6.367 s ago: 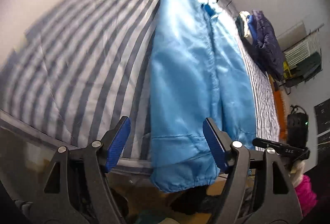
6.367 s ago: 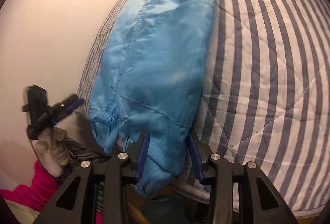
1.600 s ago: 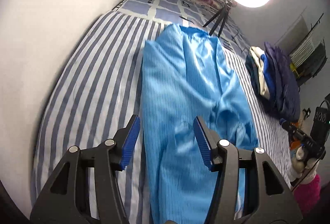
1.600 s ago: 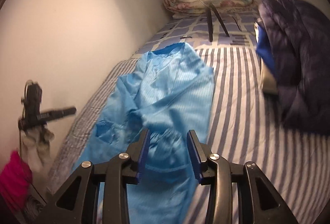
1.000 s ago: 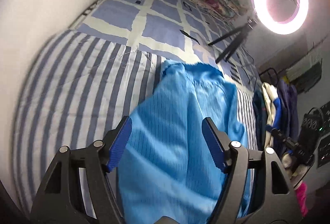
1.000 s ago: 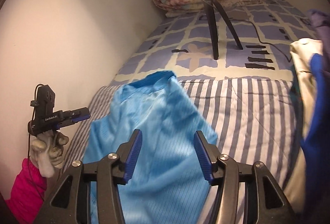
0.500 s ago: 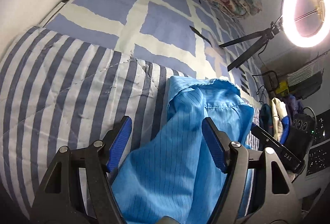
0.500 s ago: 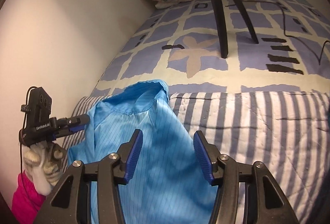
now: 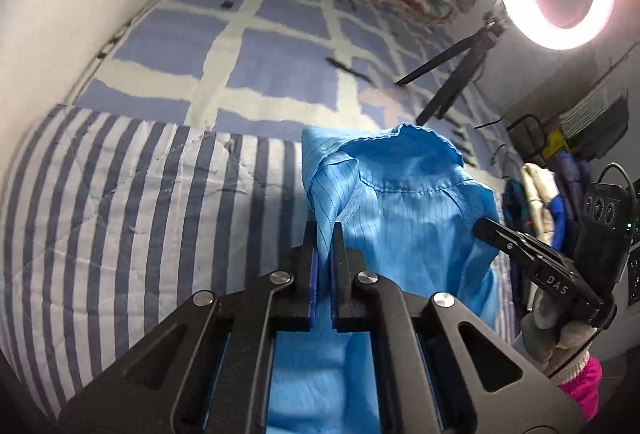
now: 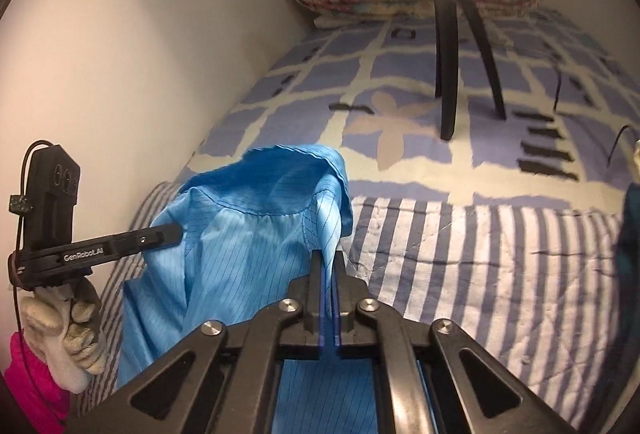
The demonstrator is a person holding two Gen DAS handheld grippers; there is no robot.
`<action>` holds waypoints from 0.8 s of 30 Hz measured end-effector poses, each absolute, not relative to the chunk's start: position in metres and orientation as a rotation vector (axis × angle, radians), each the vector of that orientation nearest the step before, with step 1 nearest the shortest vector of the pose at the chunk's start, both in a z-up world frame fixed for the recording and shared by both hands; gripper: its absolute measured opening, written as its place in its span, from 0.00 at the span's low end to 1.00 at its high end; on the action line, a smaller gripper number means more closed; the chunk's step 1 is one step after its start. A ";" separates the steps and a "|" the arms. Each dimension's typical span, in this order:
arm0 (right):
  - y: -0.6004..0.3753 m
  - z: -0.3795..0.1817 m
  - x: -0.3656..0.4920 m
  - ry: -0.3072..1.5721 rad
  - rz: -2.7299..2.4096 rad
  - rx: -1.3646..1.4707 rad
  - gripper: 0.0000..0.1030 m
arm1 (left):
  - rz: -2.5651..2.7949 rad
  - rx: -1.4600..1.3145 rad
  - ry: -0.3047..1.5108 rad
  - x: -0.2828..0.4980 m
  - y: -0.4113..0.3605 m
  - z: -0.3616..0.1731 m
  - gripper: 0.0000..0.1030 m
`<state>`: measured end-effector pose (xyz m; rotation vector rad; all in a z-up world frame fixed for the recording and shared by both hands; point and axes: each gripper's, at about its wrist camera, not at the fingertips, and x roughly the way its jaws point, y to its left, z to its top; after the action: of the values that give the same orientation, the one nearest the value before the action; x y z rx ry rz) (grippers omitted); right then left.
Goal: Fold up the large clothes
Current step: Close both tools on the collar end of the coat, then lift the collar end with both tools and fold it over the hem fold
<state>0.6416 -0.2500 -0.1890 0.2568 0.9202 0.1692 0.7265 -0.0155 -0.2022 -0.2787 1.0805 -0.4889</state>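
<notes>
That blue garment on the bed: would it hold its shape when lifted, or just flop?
Probably flop: the blue garment bunches and drapes where each hand-held gripper, left and right, pinches it. It looks thin, so likely light. Its sheen suggests it may be slippery.

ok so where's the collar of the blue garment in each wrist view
Left wrist view: the collar sits right of centre, above the left gripper, which is shut on the blue garment.
Right wrist view: the collar sits left of centre, above the right gripper, also shut on the garment.
Shared landmark: the tripod on the bed beyond the collar.
</notes>
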 end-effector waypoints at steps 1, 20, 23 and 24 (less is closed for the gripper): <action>-0.250 -0.182 0.636 0.910 0.172 0.261 0.00 | -0.493 -0.274 1.070 0.721 -0.015 -0.195 0.01; -0.208 -0.071 0.445 0.817 0.238 0.208 0.00 | -0.564 -0.177 0.931 0.518 0.016 -0.067 0.00; -0.199 -0.065 0.407 0.816 0.253 0.199 0.00 | -0.568 -0.166 0.927 0.478 0.024 -0.064 0.00; -0.195 -0.065 0.392 0.817 0.266 0.196 0.00 | -0.566 -0.166 0.932 0.465 0.027 -0.066 0.00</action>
<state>0.3918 -0.1947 -0.0649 0.1960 0.8169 0.2662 0.4650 0.0267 -0.0660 -0.1660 0.9315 -0.5662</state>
